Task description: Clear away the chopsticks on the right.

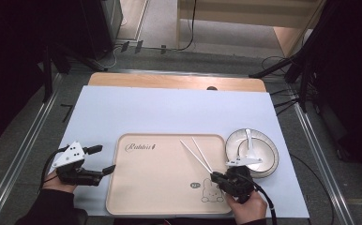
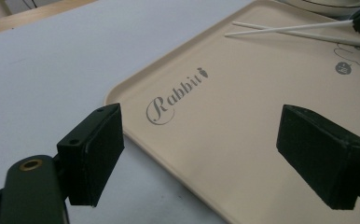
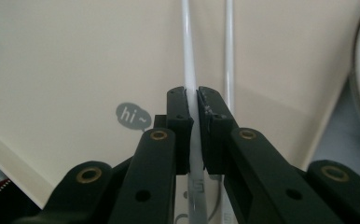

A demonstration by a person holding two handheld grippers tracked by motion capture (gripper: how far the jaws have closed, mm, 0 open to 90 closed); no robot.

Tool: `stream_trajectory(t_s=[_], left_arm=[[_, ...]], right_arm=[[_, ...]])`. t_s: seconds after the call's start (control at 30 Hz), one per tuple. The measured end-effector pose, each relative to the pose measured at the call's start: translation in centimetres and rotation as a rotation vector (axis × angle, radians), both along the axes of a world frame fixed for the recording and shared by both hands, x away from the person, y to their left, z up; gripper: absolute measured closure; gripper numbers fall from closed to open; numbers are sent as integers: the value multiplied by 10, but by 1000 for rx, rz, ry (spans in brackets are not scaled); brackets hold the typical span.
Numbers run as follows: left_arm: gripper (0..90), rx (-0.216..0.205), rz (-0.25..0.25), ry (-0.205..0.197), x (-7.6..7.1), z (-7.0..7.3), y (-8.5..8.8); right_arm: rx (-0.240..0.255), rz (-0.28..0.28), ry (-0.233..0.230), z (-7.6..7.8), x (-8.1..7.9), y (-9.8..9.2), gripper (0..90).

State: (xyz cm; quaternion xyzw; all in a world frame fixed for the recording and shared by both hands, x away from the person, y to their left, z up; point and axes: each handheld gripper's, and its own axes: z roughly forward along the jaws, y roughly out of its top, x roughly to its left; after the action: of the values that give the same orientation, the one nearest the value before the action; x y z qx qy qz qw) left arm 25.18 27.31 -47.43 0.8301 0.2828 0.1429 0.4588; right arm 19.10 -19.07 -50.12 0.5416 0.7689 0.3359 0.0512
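A pale blue-grey table [image 1: 137,110] stands on a grey floor, a wooden strip showing along its far edge. The right gripper [image 1: 215,176], held over the near right part of a beige tray [image 1: 146,187], has its jaws pressed together on one white chopstick [image 3: 188,56]; a second chopstick [image 3: 229,51] lies just beside it on the tray, outside the jaws. Both chopsticks point toward the tray's far edge. A white bowl [image 1: 266,143] holding a white spoon [image 1: 249,143] sits just off the tray's right edge. The left gripper [image 1: 101,159] hovers at the tray's left edge, jaws spread wide and empty. The tray bears "Rabbit" lettering [image 2: 176,95] and a rabbit drawing [image 1: 212,193].
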Motion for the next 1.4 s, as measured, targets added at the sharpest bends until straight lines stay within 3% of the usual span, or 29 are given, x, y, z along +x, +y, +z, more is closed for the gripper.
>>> stream_trajectory(t_s=[0.17, 0.3, 0.57, 0.73, 0.9, 1.03, 1.2, 1.3, 1.4], left_arm=[[154, 1, -2, -1, 0, 0, 0], [154, -2, -4, -2, 0, 0, 0], [154, 0, -3, -2, 0, 0, 0], [154, 0, -5, -3, 0, 0, 0], [154, 0, -6, 1, 0, 0, 0], [154, -1, -8, 1, 0, 0, 0], [154, 2, -8, -1, 0, 0, 0], [154, 2, -11, -2, 0, 0, -1], [154, 2, -9, 0, 0, 0, -1]], right_arm=[[-1, -4, 38, -14, 0, 8, 847], [-33, 2, 45, -21, 2, 13, 844], [-27, -58, 38, -22, -4, 1, 841], [-23, -50, 43, -22, -5, -2, 837], [-20, -17, 27, -22, -5, -3, 741], [-2, -3, 50, -20, -2, -3, 693], [8, -14, 4, -7, -2, -12, 585], [26, 33, -84, 1, -2, -18, 487], [43, 114, -86, 10, 4, -21, 426]])
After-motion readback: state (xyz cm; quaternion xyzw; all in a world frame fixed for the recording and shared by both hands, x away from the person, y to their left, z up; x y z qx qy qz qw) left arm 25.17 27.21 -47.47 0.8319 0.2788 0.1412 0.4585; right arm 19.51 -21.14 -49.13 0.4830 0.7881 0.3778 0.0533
